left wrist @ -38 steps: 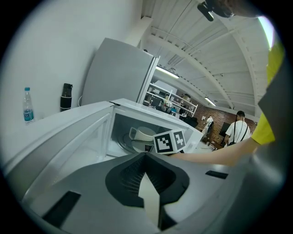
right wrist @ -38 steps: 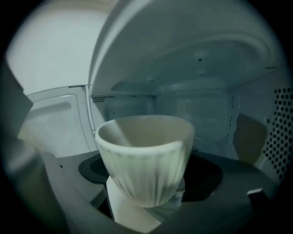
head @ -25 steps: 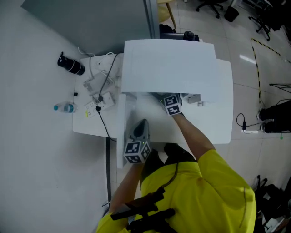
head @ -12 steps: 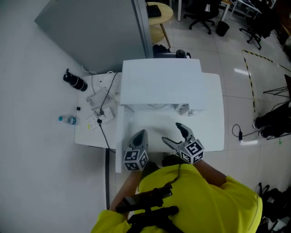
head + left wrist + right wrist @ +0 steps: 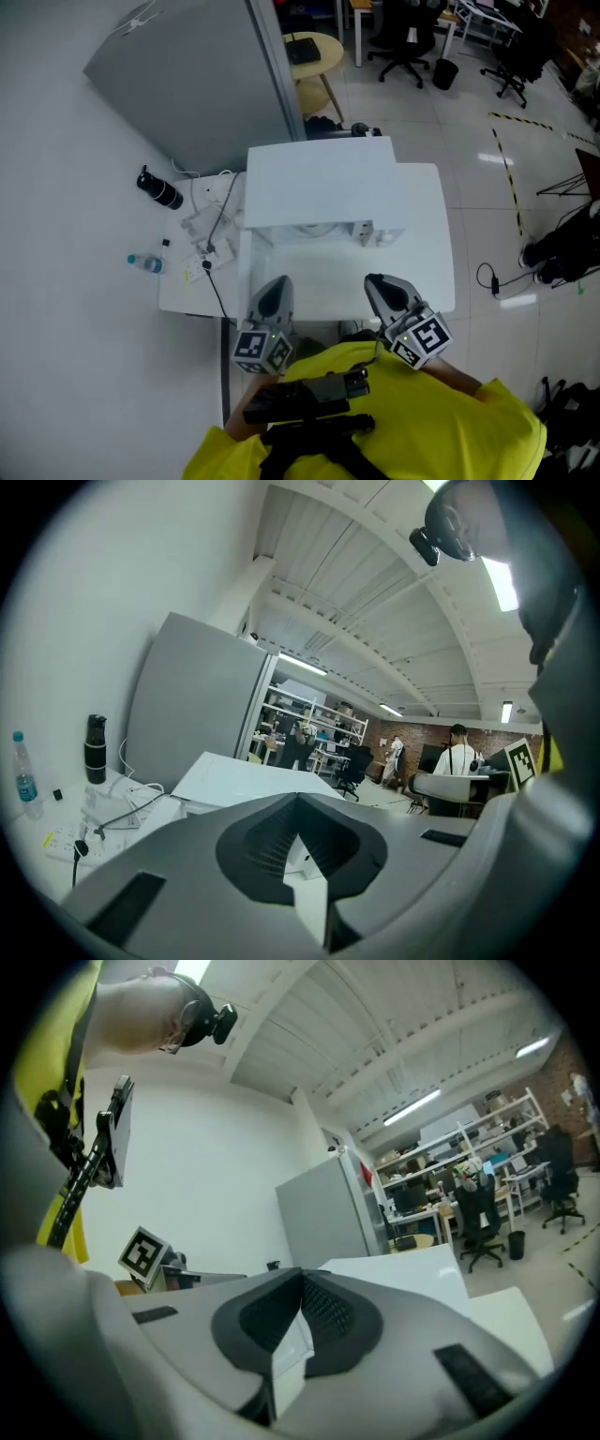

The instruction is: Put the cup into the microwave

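Observation:
The white microwave (image 5: 319, 187) stands at the back of a white table (image 5: 427, 272); it also shows in the left gripper view (image 5: 239, 775) and the right gripper view (image 5: 403, 1265). A faint round rim, perhaps the cup (image 5: 317, 228), shows just under its front edge; I cannot make it out clearly. Both grippers hang raised near the person's chest, apart from the microwave. My left gripper (image 5: 278, 282) (image 5: 298, 799) is shut with nothing in it. My right gripper (image 5: 376, 280) (image 5: 302, 1275) is also shut and holds nothing.
Left of the microwave, a side table holds a black bottle (image 5: 157, 187), a small water bottle (image 5: 145, 263), and a power strip with cables (image 5: 204, 239). A grey partition (image 5: 187, 84) stands behind. A round yellow table (image 5: 314, 52) and office chairs are farther back.
The right gripper drew back from the microwave's front toward the person, rose and shut. The left gripper also rose and pulled back. The view tilted up toward the room.

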A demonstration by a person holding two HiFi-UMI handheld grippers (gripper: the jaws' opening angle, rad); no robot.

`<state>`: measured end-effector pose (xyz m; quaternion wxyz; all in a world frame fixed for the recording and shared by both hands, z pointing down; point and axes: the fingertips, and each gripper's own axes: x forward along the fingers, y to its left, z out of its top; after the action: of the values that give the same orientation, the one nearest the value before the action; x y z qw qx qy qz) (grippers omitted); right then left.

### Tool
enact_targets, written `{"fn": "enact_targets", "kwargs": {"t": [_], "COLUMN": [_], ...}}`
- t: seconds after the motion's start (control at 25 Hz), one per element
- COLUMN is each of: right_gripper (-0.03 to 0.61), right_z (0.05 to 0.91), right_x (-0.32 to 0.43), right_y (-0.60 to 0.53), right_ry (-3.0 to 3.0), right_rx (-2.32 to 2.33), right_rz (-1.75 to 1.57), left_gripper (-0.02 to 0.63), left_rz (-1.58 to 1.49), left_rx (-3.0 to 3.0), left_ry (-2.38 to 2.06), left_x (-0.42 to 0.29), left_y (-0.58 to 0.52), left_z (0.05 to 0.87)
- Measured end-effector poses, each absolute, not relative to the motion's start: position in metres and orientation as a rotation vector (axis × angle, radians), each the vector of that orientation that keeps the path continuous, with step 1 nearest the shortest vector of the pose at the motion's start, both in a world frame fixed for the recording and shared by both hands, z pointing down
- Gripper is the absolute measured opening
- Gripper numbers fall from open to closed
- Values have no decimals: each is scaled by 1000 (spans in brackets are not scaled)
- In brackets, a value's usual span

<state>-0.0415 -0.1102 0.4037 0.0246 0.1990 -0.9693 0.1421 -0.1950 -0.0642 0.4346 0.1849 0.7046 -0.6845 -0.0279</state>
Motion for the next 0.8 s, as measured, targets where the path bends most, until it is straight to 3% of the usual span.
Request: {"fn": "enact_targets", "kwargs": {"t": [0.8], "right_gripper": [2], "right_z": [419], "right_x": [-36], "right_y": [-99], "right_ry": [-2965], "right_rx": [609], "right_rz": [498], "left_gripper": [-5], "left_rz": [-141], "left_rx": [2045], "left_ry": [-1923], "left_x": [-177], "left_y": [-47], "left_z": [424]}}
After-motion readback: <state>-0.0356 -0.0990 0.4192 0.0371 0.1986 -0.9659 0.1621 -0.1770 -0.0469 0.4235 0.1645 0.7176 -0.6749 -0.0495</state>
